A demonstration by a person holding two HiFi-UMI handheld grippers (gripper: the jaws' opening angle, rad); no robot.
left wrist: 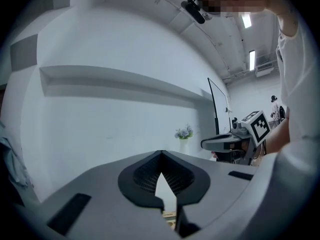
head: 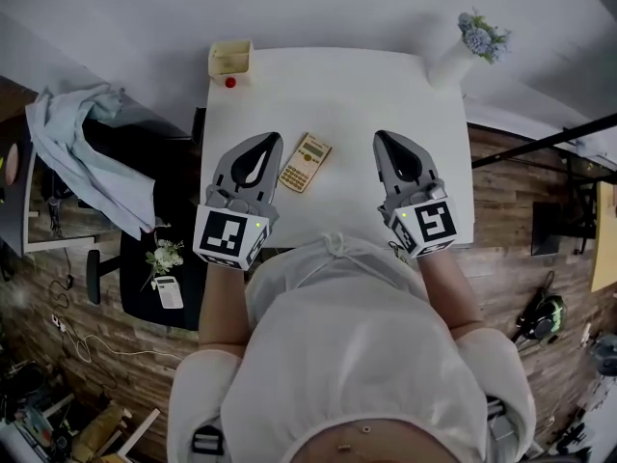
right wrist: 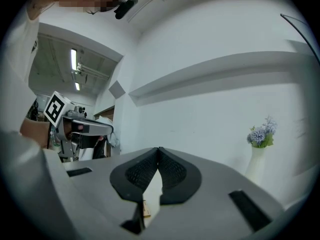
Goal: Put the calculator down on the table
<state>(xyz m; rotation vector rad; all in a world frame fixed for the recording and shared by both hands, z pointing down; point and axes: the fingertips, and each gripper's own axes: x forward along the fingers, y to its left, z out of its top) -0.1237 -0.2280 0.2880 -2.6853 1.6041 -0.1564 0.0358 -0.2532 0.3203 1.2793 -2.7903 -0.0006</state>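
Calculator point(head: 306, 162) lies flat on the table point(head: 337, 85) between left tongs point(head: 271, 140) and right tongs point(head: 380, 136) — both pinched together, empty.

Head view is looking steeply down from above the person point(head: 357, 355) onto the table point(head: 337, 95). Both gripper views are riding close behind their jaws, facing level at the wall point(left wrist: 100, 124); all three are sharing the flower vase point(head: 453, 61).

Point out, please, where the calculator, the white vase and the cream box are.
calculator point(head: 305, 161), head view, middle of its keypad face.
white vase point(head: 450, 63), head view, on its body.
cream box point(head: 230, 69), head view, on its near wall.
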